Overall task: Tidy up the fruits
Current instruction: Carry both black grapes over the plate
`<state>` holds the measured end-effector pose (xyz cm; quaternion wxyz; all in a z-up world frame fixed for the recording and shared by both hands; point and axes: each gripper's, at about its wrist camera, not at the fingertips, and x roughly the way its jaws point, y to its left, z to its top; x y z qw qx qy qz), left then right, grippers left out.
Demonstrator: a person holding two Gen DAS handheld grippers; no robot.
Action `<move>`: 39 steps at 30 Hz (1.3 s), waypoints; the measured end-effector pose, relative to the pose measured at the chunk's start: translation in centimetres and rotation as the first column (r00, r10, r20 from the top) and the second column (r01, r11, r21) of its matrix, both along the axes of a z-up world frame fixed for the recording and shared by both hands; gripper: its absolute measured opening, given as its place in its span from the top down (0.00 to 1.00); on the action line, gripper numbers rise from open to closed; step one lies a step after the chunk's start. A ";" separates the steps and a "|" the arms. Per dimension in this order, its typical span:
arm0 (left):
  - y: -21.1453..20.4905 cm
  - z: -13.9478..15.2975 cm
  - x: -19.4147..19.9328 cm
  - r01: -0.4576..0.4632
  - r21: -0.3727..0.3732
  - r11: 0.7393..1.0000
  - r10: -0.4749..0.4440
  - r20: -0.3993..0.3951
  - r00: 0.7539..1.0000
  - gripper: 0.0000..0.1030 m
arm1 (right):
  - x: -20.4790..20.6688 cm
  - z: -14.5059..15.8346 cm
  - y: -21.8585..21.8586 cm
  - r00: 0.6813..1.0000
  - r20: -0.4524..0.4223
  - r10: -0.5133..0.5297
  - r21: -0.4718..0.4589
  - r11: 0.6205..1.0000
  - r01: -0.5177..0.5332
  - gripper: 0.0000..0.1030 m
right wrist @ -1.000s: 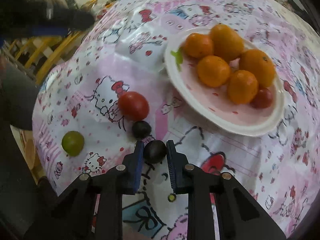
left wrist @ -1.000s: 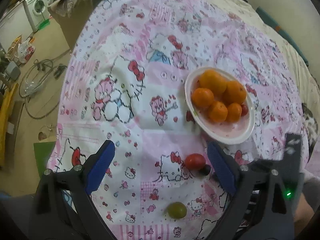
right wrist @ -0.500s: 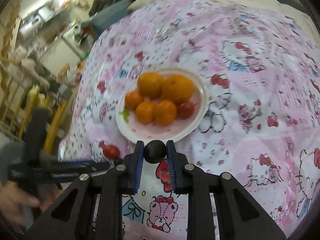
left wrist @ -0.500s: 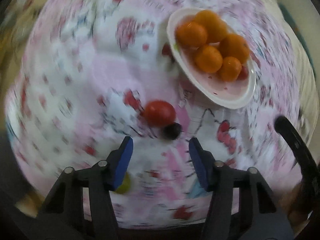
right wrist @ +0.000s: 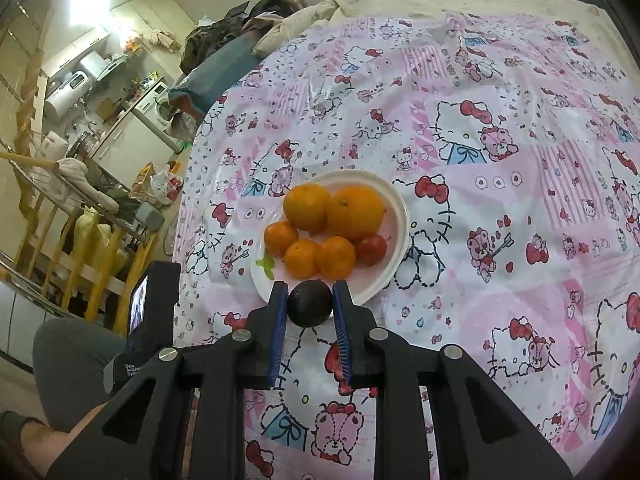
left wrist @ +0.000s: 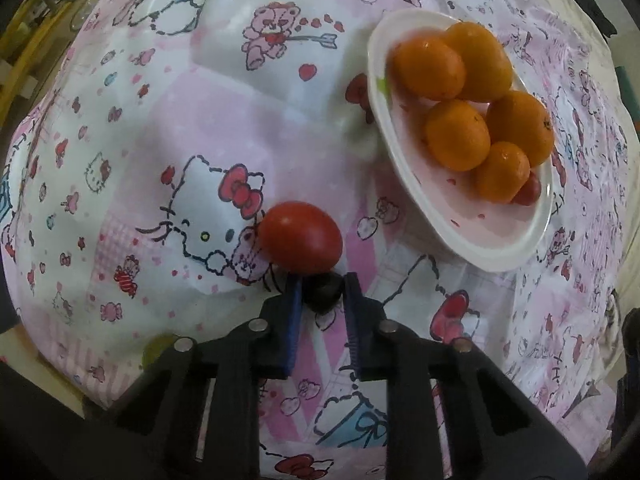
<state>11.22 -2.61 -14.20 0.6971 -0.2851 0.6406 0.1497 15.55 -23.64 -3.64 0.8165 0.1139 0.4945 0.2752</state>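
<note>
A white plate holds several oranges and a small red fruit. My left gripper is shut on a small dark fruit low on the tablecloth, right next to a red tomato. My right gripper is shut on another dark round fruit and holds it in the air, over the plate's near rim in the right wrist view. A green fruit peeks out behind the left gripper's left arm.
A pink Hello Kitty cloth covers the round table. The table's edge drops away at the left, with yellow chairs and clutter on the floor beyond. The left gripper's body shows at the lower left of the right wrist view.
My left gripper came down to the dark fruit by the tomato and shut on it. My right gripper rose with its dark fruit and now holds it near the plate.
</note>
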 end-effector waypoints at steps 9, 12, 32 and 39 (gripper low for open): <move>0.6 0.6 -0.9 0.042 -0.025 0.999 -0.042 0.001 0.999 0.84 | 0.1 -0.2 0.4 1.000 0.006 0.008 -0.012 1.000 -0.007 0.77; 0.9 1.4 -1.5 0.073 -0.026 0.997 -0.073 0.007 0.997 0.84 | 0.2 -0.5 0.6 1.000 -0.002 0.005 -0.029 1.000 -0.005 0.77; 2.3 8.5 -2.1 0.241 0.166 0.956 -0.265 0.140 0.954 0.84 | -0.5 0.0 1.0 1.000 0.026 0.009 -0.065 0.998 -0.007 0.77; 2.4 11.0 -1.2 0.303 0.268 0.915 -0.357 0.186 0.915 0.84 | -0.2 0.1 0.1 0.999 0.031 -0.024 -0.065 0.998 0.026 0.77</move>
